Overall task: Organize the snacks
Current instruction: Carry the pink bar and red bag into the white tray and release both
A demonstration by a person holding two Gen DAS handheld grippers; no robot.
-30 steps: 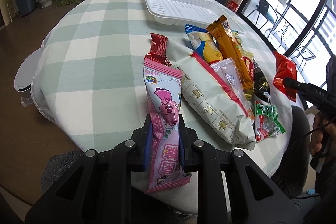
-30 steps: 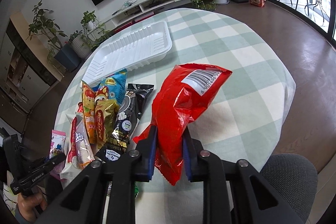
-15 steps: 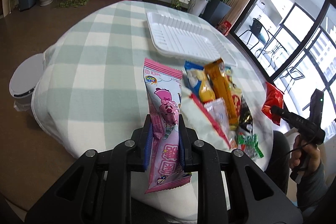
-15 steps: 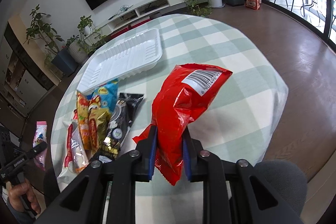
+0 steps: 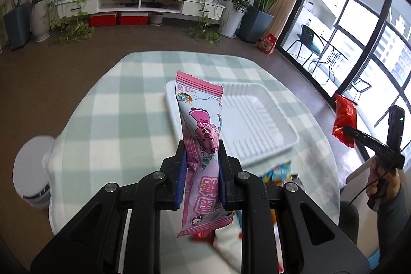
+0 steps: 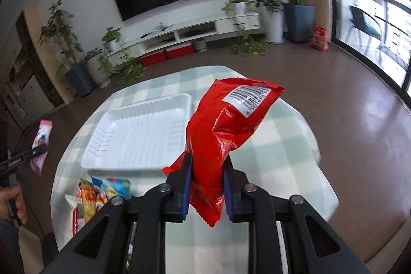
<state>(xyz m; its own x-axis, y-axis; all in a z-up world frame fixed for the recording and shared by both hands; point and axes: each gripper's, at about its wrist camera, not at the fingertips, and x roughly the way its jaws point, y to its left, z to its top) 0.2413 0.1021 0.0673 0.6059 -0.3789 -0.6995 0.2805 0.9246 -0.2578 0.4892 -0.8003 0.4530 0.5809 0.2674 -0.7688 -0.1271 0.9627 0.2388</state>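
My left gripper [image 5: 201, 154] is shut on a pink cartoon snack packet [image 5: 199, 125] and holds it high above the table, in front of the white ribbed tray [image 5: 259, 120]. My right gripper [image 6: 207, 166] is shut on a red foil snack bag [image 6: 226, 125] with a barcode, also raised above the table beside the tray [image 6: 138, 135]. Each gripper shows in the other's view: the right one with the red bag [image 5: 345, 120] at far right, the left one with the pink packet [image 6: 41, 143] at far left. Loose snacks [image 6: 102, 190] lie near the table's front edge.
The round table has a green-and-white checked cloth [image 5: 115, 99]. A white bin [image 5: 30, 171] stands on the floor at the left. Potted plants [image 5: 257, 9] and a TV bench [image 5: 138, 4] line the far wall. A grey chair [image 6: 385, 235] is at the right.
Both grippers have risen well above the table with their packets still held. The snack pile has dropped to the bottom of both views and the tray now lies ahead.
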